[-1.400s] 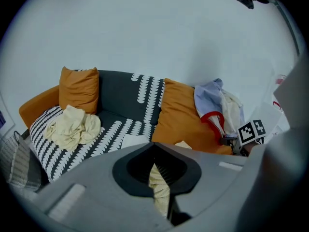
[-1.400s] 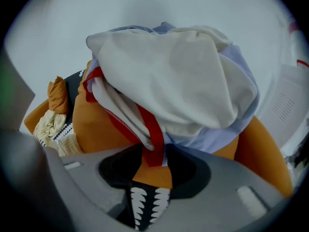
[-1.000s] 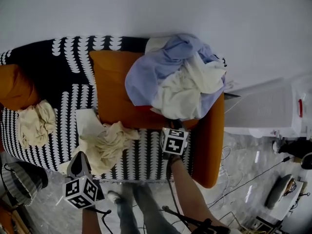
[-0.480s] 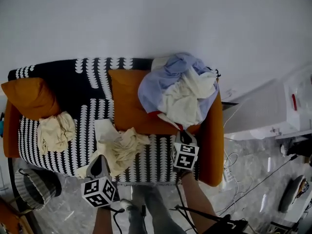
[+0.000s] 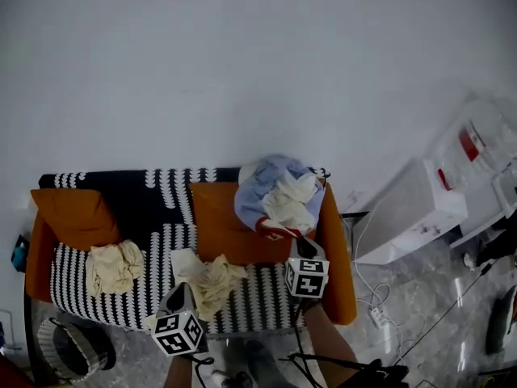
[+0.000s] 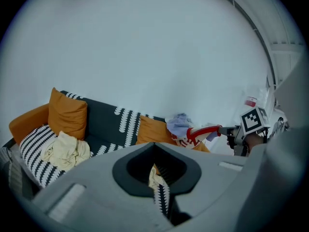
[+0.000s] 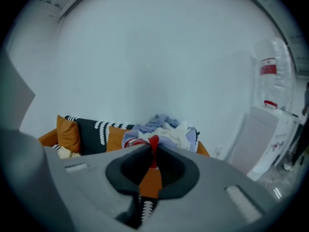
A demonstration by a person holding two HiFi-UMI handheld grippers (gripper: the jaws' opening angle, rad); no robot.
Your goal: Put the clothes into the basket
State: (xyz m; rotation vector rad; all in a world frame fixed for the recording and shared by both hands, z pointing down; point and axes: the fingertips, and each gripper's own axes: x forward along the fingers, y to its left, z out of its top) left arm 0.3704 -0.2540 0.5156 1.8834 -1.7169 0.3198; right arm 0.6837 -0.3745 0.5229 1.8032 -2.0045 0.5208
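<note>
Down at the lower left of the head view, on the floor off the left end of the sofa: the basket, woven and striped round the rim, its inside dark and unreadable from any view. Well apart from it, all the clothes, up on the sofa. Heaped against the right armrest, a pile of clothes, pale blue and cream. Drawn out of that pile, a red-edged garment, stretched toward the right gripper. Jaws of that gripper just closed down and clamped on the red edge, a strip of it standing in the slit between them. Mid-seat, before an orange cushion, a crumpled cream garment; left gripper at its near edge, jaws pinched nearly together on a sliver of that cream cloth. Farther left on the patterned seat, below a second orange cushion, another cream garment, lying loose and touched by neither gripper. Both grippers above the seat's front edge, tilted down toward the sofa.
</note>
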